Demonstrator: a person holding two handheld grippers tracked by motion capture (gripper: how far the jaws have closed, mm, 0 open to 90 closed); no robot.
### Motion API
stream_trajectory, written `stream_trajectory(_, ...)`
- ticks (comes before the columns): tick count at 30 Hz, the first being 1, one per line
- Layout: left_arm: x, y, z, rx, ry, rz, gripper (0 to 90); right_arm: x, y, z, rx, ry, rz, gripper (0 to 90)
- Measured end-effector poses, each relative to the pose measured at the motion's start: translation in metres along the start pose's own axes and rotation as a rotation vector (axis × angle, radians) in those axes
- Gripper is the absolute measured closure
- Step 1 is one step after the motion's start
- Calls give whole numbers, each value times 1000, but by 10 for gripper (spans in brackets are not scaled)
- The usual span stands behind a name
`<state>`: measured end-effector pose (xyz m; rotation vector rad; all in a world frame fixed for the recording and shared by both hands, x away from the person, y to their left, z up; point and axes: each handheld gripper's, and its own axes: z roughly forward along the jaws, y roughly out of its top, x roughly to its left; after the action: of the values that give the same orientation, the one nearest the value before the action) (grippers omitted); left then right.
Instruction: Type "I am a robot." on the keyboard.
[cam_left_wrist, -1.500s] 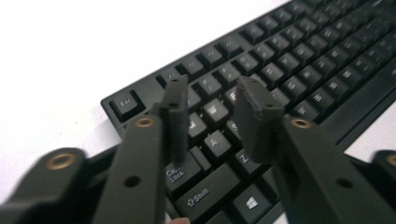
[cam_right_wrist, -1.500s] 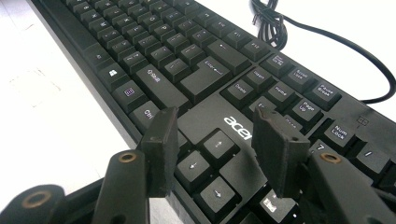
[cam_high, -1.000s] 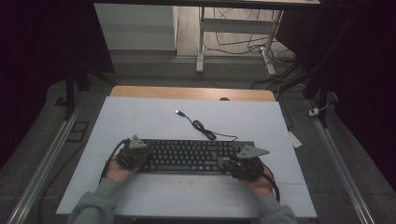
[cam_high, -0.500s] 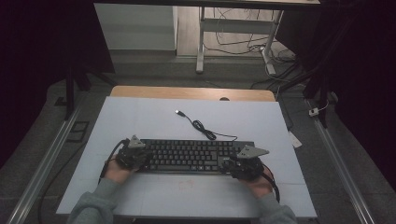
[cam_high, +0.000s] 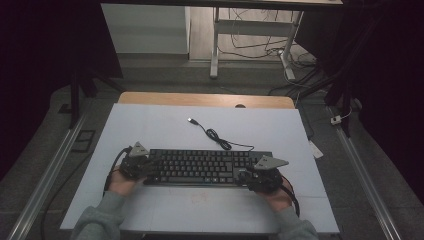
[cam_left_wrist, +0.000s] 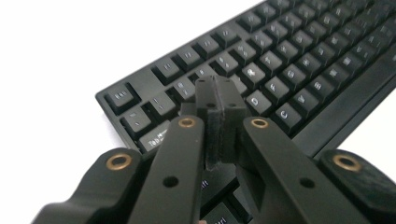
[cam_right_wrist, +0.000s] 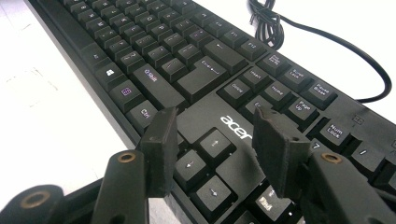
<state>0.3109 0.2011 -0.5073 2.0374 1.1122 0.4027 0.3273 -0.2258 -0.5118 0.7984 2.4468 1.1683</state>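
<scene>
Nothing has shifted in the last second: the black Acer keyboard (cam_high: 207, 167) lies at the counter's (cam_high: 150, 125) six o'clock, left tool (cam_left_wrist: 219, 100) pinched shut over the keys at its nine o'clock end, right tool (cam_right_wrist: 212, 135) parted wide over the arrow keys, so typing looks paused.

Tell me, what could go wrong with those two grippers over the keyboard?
The shut left gripper sits low over the keyboard's left-end keys, so a small dip might press the wrong key. The open right gripper straddles the arrow keys; closing there could catch a keycap edge. The cable lies loosely coiled behind the keyboard, so sliding the keyboard could drag or snag it.
</scene>
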Motion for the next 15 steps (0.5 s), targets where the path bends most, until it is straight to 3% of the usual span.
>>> stream_trajectory(2,3,0,-3,-27,-6,-20,849,0,0,0,-2,0,0,507)
stream_trajectory(8,7,1,-7,-64,-1,-73,586,0,0,0,1,-1,1,506)
stream_trajectory(15,4,3,-9,-75,-15,-81,500,0,0,0,1,-1,-2,506)
